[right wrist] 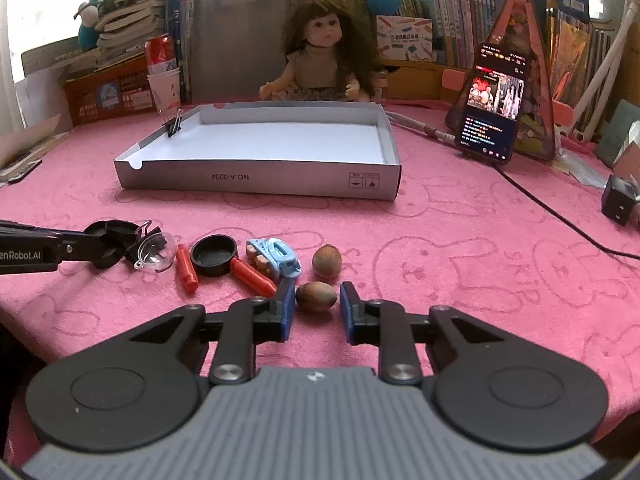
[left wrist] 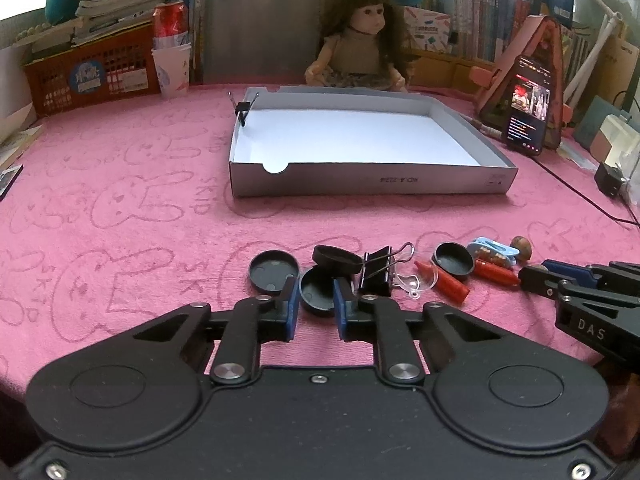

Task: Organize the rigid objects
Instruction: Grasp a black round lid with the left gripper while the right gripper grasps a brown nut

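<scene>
My left gripper is shut on a black round cap, its blue pads against the cap's two sides. Around it on the pink cloth lie two more black caps, a black binder clip, a clear dome and red crayons. My right gripper is shut on a brown nut resting on the cloth. A second nut, a blue clip and another cap lie just beyond. The grey box lid stands farther back.
A small binder clip grips the lid's left wall. Behind the lid sit a doll, a red basket and a can on paper cups. A lit phone with a black cable and a charger stand right.
</scene>
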Motion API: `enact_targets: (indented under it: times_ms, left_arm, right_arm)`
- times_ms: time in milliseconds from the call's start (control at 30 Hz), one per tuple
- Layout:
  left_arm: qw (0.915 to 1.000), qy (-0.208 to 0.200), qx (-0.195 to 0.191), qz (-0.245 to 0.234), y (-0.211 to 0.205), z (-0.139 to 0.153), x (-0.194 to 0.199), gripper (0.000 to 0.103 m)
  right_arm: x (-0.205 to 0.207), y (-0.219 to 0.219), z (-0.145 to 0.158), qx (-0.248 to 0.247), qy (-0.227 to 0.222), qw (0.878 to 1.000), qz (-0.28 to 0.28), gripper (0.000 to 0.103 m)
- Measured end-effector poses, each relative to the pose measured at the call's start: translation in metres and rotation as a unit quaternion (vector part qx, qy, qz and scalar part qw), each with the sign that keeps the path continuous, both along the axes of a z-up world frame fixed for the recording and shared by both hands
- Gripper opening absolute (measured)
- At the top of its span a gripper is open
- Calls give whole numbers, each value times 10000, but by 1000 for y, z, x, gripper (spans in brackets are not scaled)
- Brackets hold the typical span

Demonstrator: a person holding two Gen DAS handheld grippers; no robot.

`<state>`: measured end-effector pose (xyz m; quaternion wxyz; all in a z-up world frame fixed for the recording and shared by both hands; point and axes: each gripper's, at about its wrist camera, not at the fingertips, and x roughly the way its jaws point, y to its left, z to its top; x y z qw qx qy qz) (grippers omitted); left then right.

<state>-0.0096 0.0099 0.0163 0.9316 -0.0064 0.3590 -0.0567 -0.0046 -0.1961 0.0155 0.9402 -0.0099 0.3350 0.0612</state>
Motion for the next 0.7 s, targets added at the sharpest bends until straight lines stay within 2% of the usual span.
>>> enact_targets:
  times_ms: [67, 133, 300, 400, 433, 633, 667, 700]
  left_arm:
    - [10000, -31, 34, -20, -2, 0, 0, 18]
    - [10000, -45, 26, -40, -3, -1, -1, 22]
    - [10000, -60, 2, -60, -3, -3, 0, 38]
    - [9999, -32, 77, -76, -4, -6, 1, 39]
    - [9999, -26, 95, -77, -5, -8, 2, 39]
    - [9997, -79, 209, -78, -9, -13, 5, 39]
    - [9997, -86, 217, -78, -9, -13, 6, 37]
    - [9997, -89, 219, -73, -9, -13, 5, 30]
  right_arm:
    - [0, 1, -1, -29, -18, 10000, -9, 36]
    - [0, 0, 0, -13, -18, 10000, -45, 37]
    - [-3, -3, 2, -77, -102, 9999, -93, 37]
    - [-2, -4, 0, -81, -54, 9999, -108, 37]
    - [-2, -4, -1, -80, -49, 9999, -109, 43]
    - [-3, -1, -3, -165, -96, 9998, -99, 48]
    - [-3, -1, -3, -164, -97, 9998, -98, 48]
    - [-3, -1, -3, -167, -95, 9998, -98, 48]
